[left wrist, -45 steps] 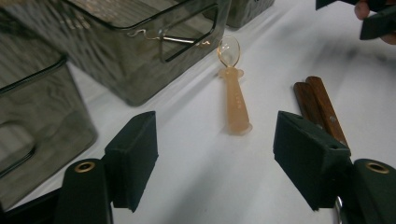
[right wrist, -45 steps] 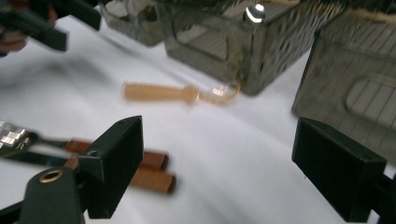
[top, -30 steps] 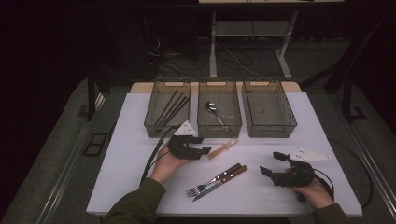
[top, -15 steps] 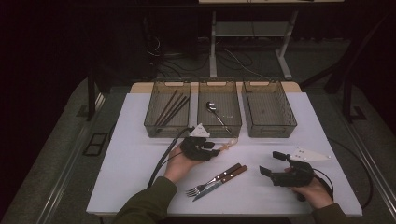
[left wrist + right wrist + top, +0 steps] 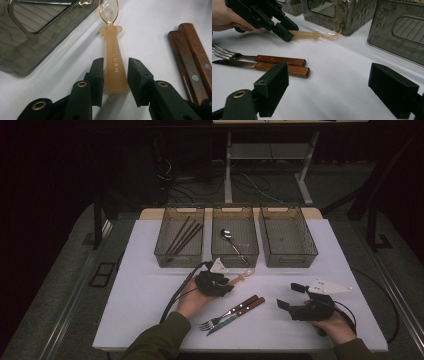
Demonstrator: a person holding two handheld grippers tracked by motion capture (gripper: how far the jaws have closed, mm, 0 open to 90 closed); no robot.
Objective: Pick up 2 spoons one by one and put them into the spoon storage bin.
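A translucent peach plastic spoon lies on the white table just in front of the middle tray, bowl toward the tray. My left gripper sits low over the table with the spoon's handle between its jaws. The jaws have just been closing; a sliver of gap still shows on each side near the tips, so the pads are not pressing. My right gripper rests at the table's right front, open wide, with nothing in it.
A fork and a knife with wooden handles lie side by side between the hands. Three smoky plastic trays stand at the back: the left one holds dark chopsticks, the middle one a metal spoon, and there is one on the right.
My left hand has moved right and down onto the plastic spoon's handle, and its jaws have narrowed around it. The right hand has stayed put.
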